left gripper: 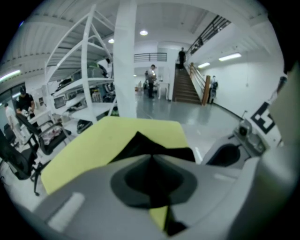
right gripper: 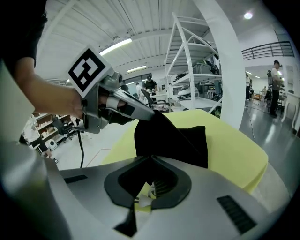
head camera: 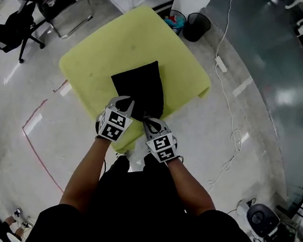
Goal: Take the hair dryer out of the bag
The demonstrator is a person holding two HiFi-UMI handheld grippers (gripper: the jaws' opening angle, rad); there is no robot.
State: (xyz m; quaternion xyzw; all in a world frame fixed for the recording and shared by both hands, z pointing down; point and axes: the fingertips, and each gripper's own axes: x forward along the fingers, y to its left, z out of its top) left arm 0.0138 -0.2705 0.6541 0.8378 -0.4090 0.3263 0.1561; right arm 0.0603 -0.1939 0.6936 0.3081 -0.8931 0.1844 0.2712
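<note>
The left gripper [head camera: 127, 103] and right gripper [head camera: 146, 118] each clench the 6 o'clock edge of the limp matte black fabric bag [head camera: 142, 86], which lies on the yellow-green square padded table [head camera: 92, 65].

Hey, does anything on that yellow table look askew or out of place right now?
Only the black bag on the yellow table. The left gripper pinches its near edge up into a peak, so it doesn't lie flat. Nothing looks spilled or damaged.

head: high, steeply down | gripper views: low, close, looking across | shared: yellow table [head camera: 92, 65], black bag [head camera: 142, 89]
</note>
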